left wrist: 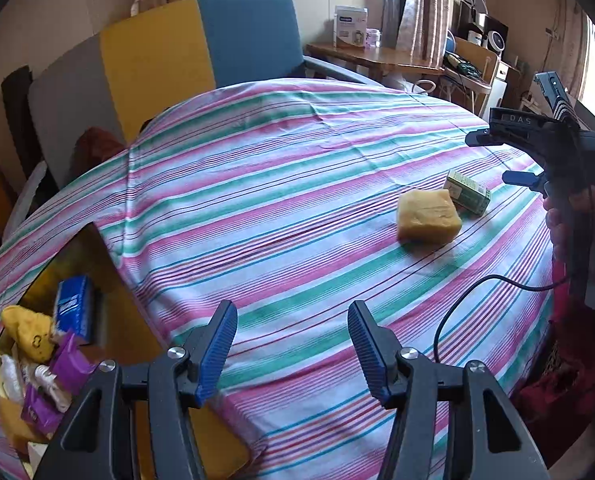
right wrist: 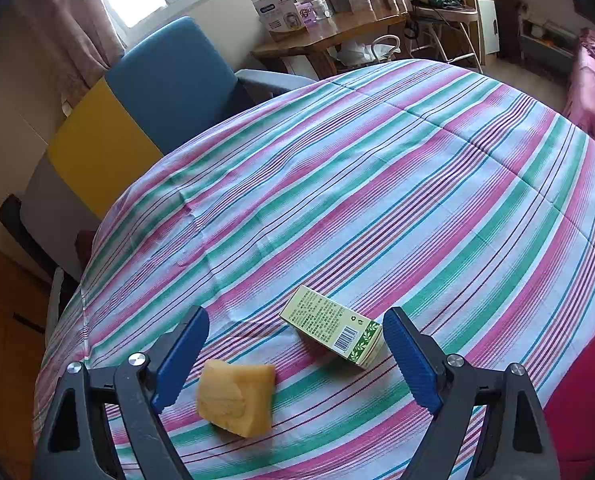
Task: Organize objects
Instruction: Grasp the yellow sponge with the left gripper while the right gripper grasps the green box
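While the left gripper point(left wrist: 293, 354) hangs with its jaws partly apart and nothing between them, its view shows the striped bedspread point(left wrist: 257, 184) with the yellow sponge block point(left wrist: 427, 216) and the small green carton point(left wrist: 468, 197) lying far off to the right, touching or nearly so. At near left sits a yellow bin point(left wrist: 109, 280) already holding a blue pack point(left wrist: 73, 306), purple sachets point(left wrist: 71, 366) and a yellow cloth point(left wrist: 27, 330). The right gripper point(left wrist: 553, 120) shows at the far right edge, held above the two loose items. In the right wrist view, the right gripper point(right wrist: 295, 358) stands wide and empty, and both loose things lie just ahead between its fingers: the yellow sponge block point(right wrist: 237, 398) low and left, the small green carton point(right wrist: 333, 328) right of it, its long axis running from far left to near right, skewed to the jaws. The right hand is plainly the nearer; it would probably need some roll to square its jaws across the carton's narrow sides.
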Demonstrator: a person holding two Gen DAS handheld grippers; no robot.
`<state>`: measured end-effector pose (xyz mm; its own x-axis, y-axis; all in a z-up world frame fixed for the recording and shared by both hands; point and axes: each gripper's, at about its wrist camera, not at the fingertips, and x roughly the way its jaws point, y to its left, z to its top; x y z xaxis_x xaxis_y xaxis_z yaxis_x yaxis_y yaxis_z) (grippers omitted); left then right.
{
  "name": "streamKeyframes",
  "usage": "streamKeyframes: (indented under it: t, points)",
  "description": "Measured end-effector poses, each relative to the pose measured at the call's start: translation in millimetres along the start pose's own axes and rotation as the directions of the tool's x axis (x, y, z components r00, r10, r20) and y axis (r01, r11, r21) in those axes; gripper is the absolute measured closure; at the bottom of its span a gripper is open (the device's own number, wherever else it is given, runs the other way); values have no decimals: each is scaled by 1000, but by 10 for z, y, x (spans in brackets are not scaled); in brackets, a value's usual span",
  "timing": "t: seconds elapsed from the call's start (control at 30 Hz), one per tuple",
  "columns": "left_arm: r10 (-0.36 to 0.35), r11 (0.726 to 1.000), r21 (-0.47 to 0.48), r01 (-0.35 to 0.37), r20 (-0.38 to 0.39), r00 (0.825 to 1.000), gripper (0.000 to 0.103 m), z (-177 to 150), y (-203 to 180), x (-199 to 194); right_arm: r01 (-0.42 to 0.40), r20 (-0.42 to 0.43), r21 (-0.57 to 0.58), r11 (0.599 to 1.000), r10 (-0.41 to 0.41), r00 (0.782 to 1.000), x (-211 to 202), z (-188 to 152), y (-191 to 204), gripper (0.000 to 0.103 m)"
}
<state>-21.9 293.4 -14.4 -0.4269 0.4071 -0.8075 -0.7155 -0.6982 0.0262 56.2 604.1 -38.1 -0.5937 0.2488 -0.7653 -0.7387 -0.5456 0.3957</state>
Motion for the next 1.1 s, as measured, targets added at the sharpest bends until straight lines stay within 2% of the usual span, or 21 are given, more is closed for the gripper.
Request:
streamKeyframes:
  t: [0.23,0.43,0.5,0.57,0.6,0.67,0.83,0.87,0.9,0.93,1.0,1.1]
  points:
    - [-47,998,51,48,-19,999,45,234,-278,291,-4,55,119,993,-3,998,-108,59,-197,12]
    - [-108,986,124,111,-38,993,45,472,-670,560,-23,23,212,977,18,1000,-40,83,-359,12]
    - [-146,979,136,152,-51,988,43,545,-787,649,-30,6,203,979,30,1000,-5,79,-341,12]
    - [-172,975,133,179,-62,983,35,613,-899,736,-33,-9,194,980,35,999,31,75,-313,12]
    - [-185,972,136,194,-70,980,27,646,-969,789,-31,-14,191,981,35,999,44,72,-307,12]
    - [-202,966,146,211,-76,976,25,704,-1090,876,-29,-26,186,982,34,999,72,69,-296,12]
    - [-184,967,157,203,-130,974,21,819,-1304,1249,-8,-54,167,986,18,998,143,56,-276,12]
    - [-196,964,151,219,-150,969,21,812,-1316,1333,-2,-58,159,987,11,998,156,56,-271,12]
    - [-191,968,133,214,-167,967,30,793,-1305,1409,6,-62,148,989,3,998,173,57,-257,12]
    - [-192,970,113,214,-180,965,33,764,-1277,1450,-2,-82,109,994,11,997,194,55,-243,11]
    - [-220,967,98,236,-151,964,35,715,-1208,1375,23,-101,76,997,-15,995,254,52,-206,11]
    - [-211,968,107,225,-131,969,36,577,-1096,1231,62,-123,1,998,-61,991,363,46,-112,11]
